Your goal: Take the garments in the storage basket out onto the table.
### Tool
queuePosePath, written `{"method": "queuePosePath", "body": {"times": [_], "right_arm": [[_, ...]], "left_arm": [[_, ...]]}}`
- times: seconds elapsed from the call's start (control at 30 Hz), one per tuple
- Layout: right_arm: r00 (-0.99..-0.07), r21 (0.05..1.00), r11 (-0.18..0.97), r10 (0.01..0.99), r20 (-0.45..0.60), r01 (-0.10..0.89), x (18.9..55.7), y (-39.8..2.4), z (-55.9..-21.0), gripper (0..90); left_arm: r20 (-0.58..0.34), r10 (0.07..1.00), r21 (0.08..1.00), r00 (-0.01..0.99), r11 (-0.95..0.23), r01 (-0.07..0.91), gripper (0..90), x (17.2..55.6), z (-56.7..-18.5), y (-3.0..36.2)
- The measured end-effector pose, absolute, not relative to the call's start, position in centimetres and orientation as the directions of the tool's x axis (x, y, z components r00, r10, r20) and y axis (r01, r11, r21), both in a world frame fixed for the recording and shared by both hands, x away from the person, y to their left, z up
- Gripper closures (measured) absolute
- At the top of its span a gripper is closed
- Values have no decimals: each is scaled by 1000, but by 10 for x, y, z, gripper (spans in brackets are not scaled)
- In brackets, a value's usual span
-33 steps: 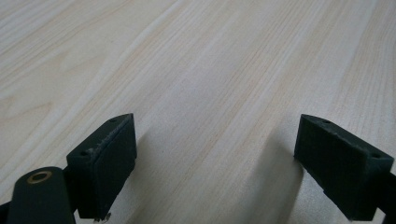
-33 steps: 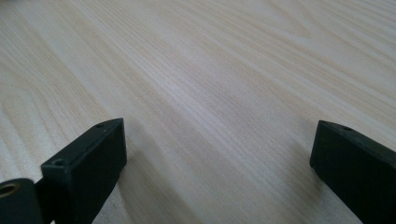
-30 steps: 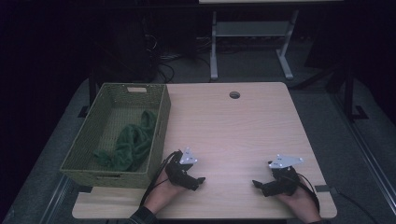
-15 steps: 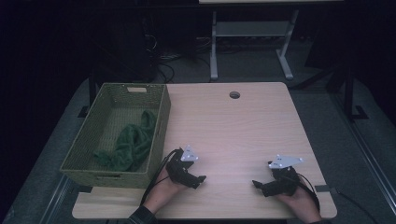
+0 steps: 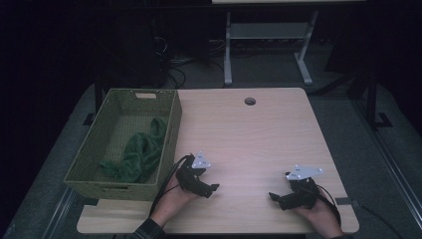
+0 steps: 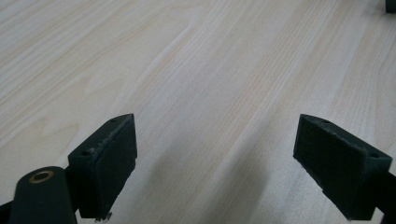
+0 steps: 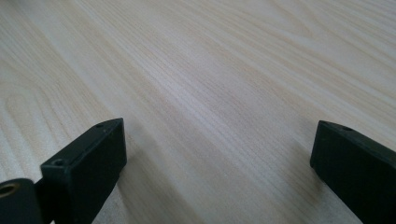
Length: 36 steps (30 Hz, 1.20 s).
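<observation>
High view: the left tongs (image 5: 213,189) are lying low on the worktop (image 5: 259,139), just beside the wicker basket (image 5: 171,124), where a green cloth (image 5: 142,154) is bunching against the wall nearest them. The right tongs (image 5: 274,196) are sitting well apart, close to the near edge; bare wood is stretching ahead. The far room is sinking into darkness.

Left gripper view: the left tongs (image 6: 212,168) are standing wide apart over bare wood.

Right gripper view: the right tongs (image 7: 217,172) are gaping likewise, one jaw cut off by the frame.
</observation>
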State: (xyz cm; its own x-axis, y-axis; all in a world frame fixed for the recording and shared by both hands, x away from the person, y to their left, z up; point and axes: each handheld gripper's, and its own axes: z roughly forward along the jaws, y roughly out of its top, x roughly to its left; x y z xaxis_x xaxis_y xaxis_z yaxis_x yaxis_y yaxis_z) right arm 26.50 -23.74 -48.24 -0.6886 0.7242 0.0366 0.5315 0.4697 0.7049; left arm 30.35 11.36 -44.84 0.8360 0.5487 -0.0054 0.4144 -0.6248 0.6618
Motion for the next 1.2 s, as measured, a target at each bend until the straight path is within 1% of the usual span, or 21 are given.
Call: {"method": "queuePosePath", "body": {"times": [0.5, 0.57, 0.67, 0.87, 1.07, 1.2], "right_arm": [[-690, 705, 470, 723, 37, 530, 265, -237, -483, 33], [-690, 706, 470, 723, 36, 530, 265, -237, -483, 33], [-690, 705, 471, 723, 37, 530, 265, -237, -482, 33], [-692, 705, 472, 721, 36, 529, 265, -237, -482, 33], [-693, 705, 473, 721, 36, 529, 265, -237, -482, 33], [-693, 705, 474, 720, 36, 528, 265, -237, -482, 33]], "left_arm": [[-45, 529, 664, 847, -618, 421, 132, 304, -435, 114], [-68, 523, 665, 850, -611, 429, 132, 305, -434, 114], [-79, 524, 670, 848, -602, 434, 133, 305, -430, 114], [-68, 513, 663, 856, -617, 423, 133, 305, -425, 114], [-88, 510, 656, 856, -617, 435, 133, 305, -420, 114], [-85, 500, 653, 862, -625, 427, 132, 305, -416, 113]]}}
